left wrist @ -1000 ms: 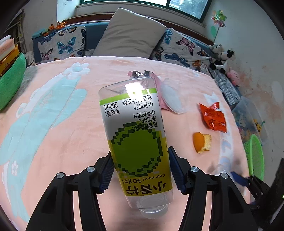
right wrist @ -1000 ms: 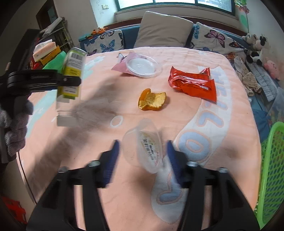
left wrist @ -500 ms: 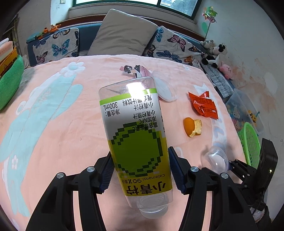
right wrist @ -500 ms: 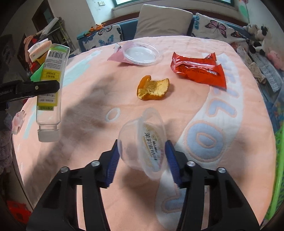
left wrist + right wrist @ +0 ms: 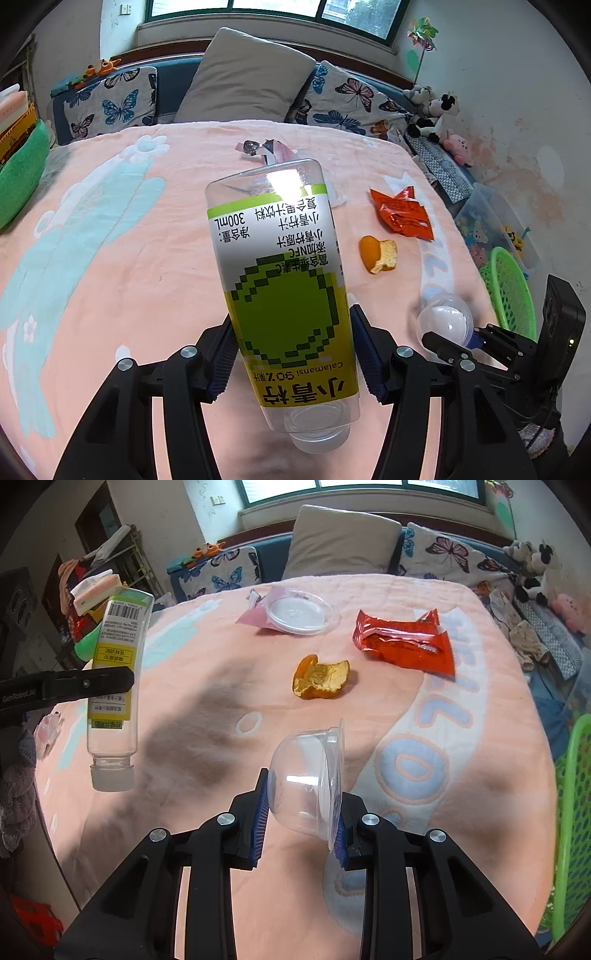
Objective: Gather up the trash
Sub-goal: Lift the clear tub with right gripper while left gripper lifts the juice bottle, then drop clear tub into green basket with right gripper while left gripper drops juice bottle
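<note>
My left gripper (image 5: 291,350) is shut on an empty clear bottle with a green label (image 5: 284,280), held neck-down above the pink bed cover; the bottle also shows in the right wrist view (image 5: 116,672). My right gripper (image 5: 301,823) is shut on a clear plastic cup (image 5: 310,779), tilted on its side and held above the bed; it also shows in the left wrist view (image 5: 445,321). On the bed lie an orange peel (image 5: 321,677), a red snack wrapper (image 5: 402,642), and a clear round lid (image 5: 299,609) on a pink wrapper (image 5: 251,618).
A green mesh basket (image 5: 511,291) stands off the bed's right side, its edge also in the right wrist view (image 5: 574,812). Pillows (image 5: 243,81) line the far edge. Soft toys (image 5: 432,110) sit at the far right. A green item (image 5: 18,177) lies at the left.
Both grippers have risen and drawn back from the bed with their loads. The cup in my right gripper has turned more onto its side.
</note>
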{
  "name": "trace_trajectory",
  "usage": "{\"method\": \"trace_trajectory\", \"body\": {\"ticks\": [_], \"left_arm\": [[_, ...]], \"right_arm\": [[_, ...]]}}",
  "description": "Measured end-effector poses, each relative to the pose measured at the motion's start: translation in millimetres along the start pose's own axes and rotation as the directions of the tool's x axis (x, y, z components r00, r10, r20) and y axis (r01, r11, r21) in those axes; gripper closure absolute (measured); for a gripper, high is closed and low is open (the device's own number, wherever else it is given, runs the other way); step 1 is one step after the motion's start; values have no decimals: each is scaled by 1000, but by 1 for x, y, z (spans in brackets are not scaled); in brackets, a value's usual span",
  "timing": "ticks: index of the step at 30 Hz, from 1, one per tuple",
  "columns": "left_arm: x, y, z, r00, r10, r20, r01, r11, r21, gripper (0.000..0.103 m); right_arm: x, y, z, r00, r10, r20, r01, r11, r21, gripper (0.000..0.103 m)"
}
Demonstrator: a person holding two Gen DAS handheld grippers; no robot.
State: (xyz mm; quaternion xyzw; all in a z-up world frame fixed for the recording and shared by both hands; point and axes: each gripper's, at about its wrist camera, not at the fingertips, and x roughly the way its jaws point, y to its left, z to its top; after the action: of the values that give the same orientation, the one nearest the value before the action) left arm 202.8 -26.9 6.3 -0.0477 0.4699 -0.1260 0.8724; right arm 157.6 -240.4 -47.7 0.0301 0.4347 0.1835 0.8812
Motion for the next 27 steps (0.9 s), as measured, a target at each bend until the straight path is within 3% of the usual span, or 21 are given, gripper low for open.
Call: {"method": "trace_trajectory", "body": {"ticks": [9, 16, 27], "left_arm": [[-6, -28, 1, 999, -50, 0, 50, 998, 42, 47], [-5, -78, 9, 994, -110, -11, 110, 988, 111, 47], [7, -182, 19, 972, -225, -62, 233, 945, 229, 47]], "right_arm": [[-40, -8, -6, 998, -28, 52, 29, 1000, -3, 73], [-86, -47, -13, 987, -124, 105, 118, 991, 62, 73], [-146, -137, -43, 934, -345, 96, 319, 924, 211, 73]]}}
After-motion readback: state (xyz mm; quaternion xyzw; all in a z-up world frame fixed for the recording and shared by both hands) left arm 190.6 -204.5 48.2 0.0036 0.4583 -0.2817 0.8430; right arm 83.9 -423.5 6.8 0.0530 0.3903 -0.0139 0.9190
